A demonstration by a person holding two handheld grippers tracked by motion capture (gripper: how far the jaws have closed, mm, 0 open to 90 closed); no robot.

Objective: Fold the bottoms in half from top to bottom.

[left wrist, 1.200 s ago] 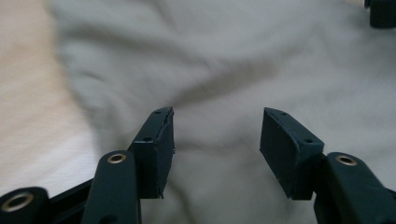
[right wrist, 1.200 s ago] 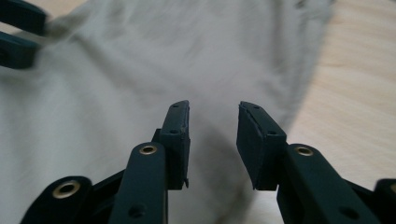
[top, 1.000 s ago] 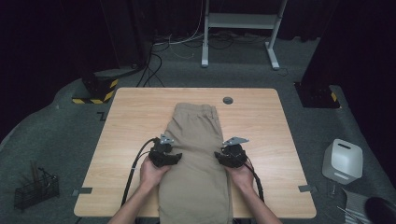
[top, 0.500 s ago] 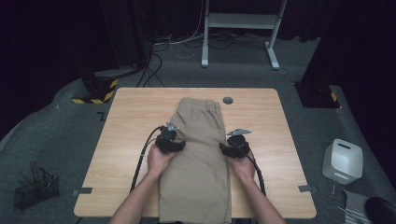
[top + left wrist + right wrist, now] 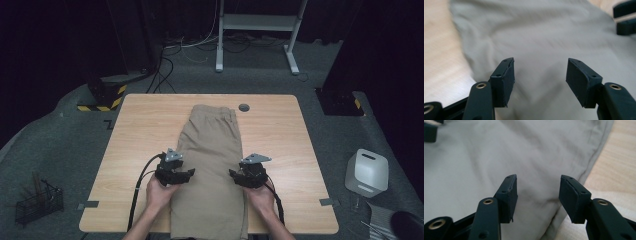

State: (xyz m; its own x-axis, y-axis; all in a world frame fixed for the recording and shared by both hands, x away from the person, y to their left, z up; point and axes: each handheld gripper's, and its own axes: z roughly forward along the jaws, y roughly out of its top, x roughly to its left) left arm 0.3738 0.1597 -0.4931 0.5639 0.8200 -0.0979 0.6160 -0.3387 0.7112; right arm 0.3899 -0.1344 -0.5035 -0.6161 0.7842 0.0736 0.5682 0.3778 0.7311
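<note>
Khaki trousers [image 5: 212,150] lie folded lengthwise down the middle of the wooden table [image 5: 140,130], waistband at the far end. My left gripper [image 5: 189,173] hovers at the cloth's left edge and points inward. Its jaws [image 5: 540,72] stand open above the fabric [image 5: 536,32], having just been opening, with nothing between them. My right gripper [image 5: 233,174] sits at the right edge and faces the left one. Its jaws [image 5: 537,192] are open over the trouser hem [image 5: 574,170], also just opened wider, pressing on nothing. Each gripper view catches the other gripper far off [image 5: 625,17] [image 5: 430,130].
A dark grommet [image 5: 244,107] sits in the tabletop by the waistband. On the floor are a white device [image 5: 366,172] at the right, a wire basket [image 5: 37,202] at the left, a yellow-striped black base [image 5: 102,95] and a white desk frame [image 5: 255,25] behind.
Both hands went forward along the trousers, then drew back toward the near edge. Both pairs of jaws stand wider apart than before. The cloth lies as it did.
</note>
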